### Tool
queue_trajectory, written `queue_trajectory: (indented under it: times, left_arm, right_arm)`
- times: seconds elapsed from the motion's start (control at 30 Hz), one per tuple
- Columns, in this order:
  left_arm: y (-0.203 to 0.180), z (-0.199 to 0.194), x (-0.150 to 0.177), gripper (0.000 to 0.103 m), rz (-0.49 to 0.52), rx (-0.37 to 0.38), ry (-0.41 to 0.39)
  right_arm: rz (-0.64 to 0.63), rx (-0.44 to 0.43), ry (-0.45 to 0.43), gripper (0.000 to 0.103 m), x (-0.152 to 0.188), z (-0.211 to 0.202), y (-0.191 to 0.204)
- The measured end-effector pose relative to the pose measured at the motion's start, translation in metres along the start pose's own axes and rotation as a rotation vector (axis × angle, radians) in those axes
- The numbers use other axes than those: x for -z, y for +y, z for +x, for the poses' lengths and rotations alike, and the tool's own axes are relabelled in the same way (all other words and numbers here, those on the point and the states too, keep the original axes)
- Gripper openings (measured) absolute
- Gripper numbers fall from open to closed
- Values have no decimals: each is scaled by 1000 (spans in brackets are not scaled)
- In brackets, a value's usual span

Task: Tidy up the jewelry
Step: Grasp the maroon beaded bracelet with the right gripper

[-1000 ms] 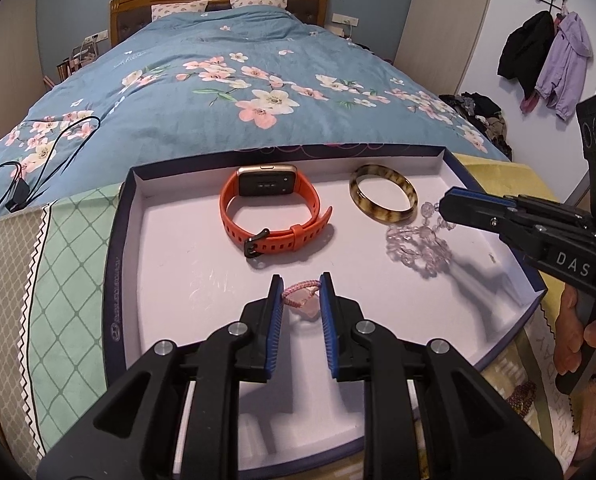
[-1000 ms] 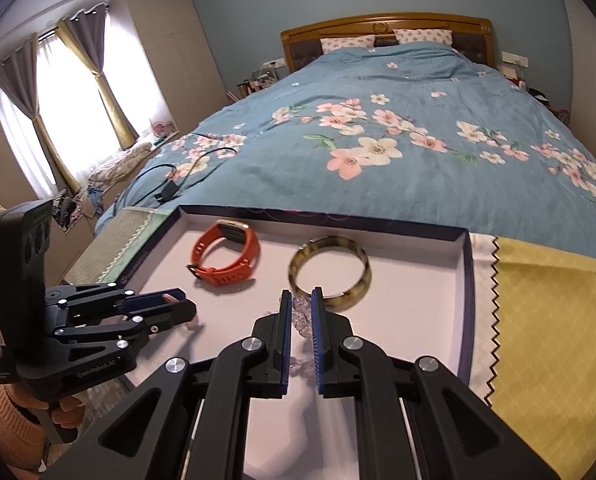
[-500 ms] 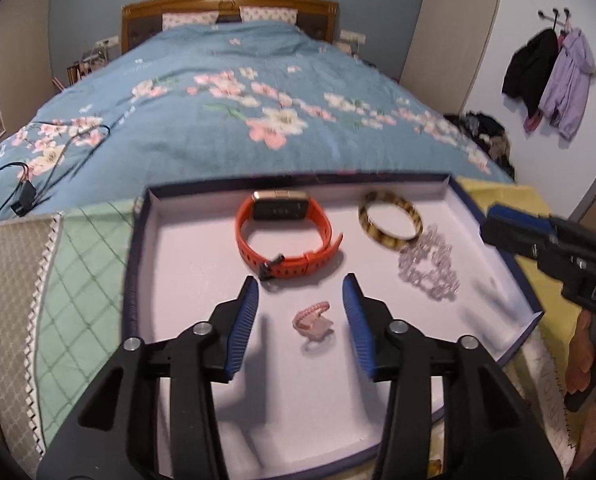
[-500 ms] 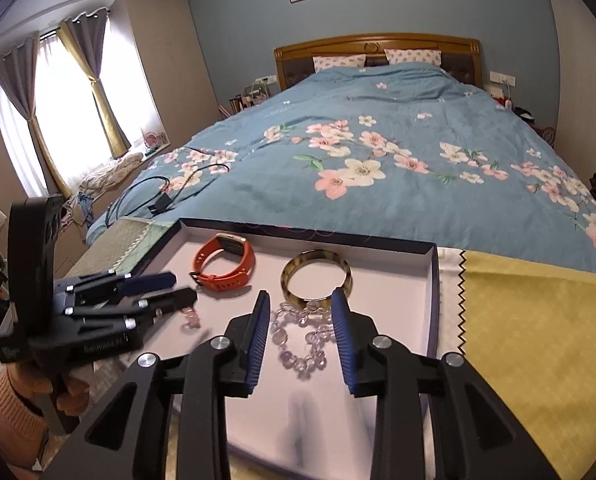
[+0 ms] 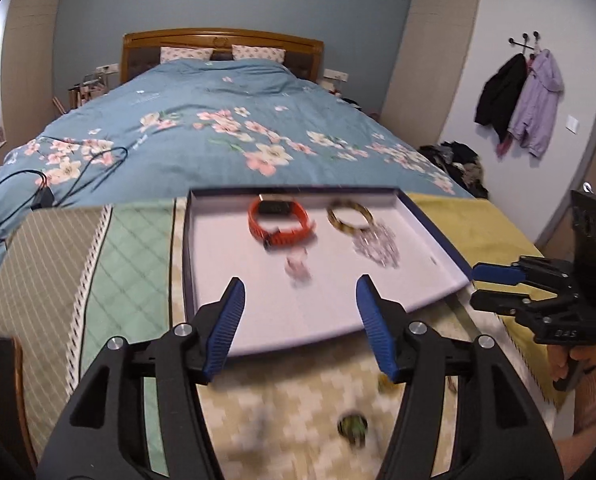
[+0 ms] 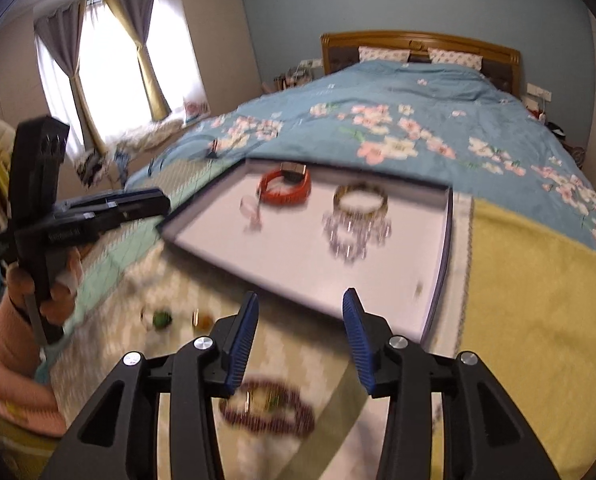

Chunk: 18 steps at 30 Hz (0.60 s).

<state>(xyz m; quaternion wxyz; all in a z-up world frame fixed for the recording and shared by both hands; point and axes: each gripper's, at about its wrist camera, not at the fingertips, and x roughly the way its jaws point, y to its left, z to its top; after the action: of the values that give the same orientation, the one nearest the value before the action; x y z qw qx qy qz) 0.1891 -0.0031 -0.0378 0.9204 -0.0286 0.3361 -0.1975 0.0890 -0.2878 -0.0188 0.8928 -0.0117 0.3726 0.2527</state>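
Observation:
A shallow white tray with a dark blue rim (image 5: pixel 202 248) (image 6: pixel 443 248) lies on the bed's foot. In it sit an orange watch (image 5: pixel 280 222) (image 6: pixel 286 190), a tortoiseshell bangle (image 5: pixel 349 216) (image 6: pixel 359 200), a clear bead bracelet (image 5: pixel 375 246) (image 6: pixel 355 234) and a small pink piece (image 5: pixel 296 268) (image 6: pixel 250 210). My left gripper (image 5: pixel 299 324) hangs back over the tray's near edge, its jaws opening with nothing between them. My right gripper (image 6: pixel 299 340) is back over the cloth, jaws opening and empty. A dark red bead bracelet (image 6: pixel 268 406) lies on the cloth below its fingers.
A small green bead piece (image 5: pixel 351 428) (image 6: pixel 160 318) and an orange one (image 6: pixel 204 320) lie on the patterned cloth in front of the tray. A black cable (image 5: pixel 38 184) trails over the floral duvet at left. Coats (image 5: pixel 517 104) hang on the right wall.
Both grippers let go of their pieces, the pink one and the clear bead bracelet, opened, and drew back from the tray. Both pieces now lie in the tray.

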Motion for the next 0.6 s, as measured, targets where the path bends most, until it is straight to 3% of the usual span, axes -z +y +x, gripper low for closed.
queue_trajectory:
  times: [0.37, 0.6]
  left_arm:
    - [-21, -11, 62, 57, 78, 14, 102]
    - [-36, -8, 75, 56, 131, 38, 141]
  right_arm:
    - [57, 20, 66, 41, 43, 0, -2]
    - [74, 19, 75, 40, 51, -1, -3]
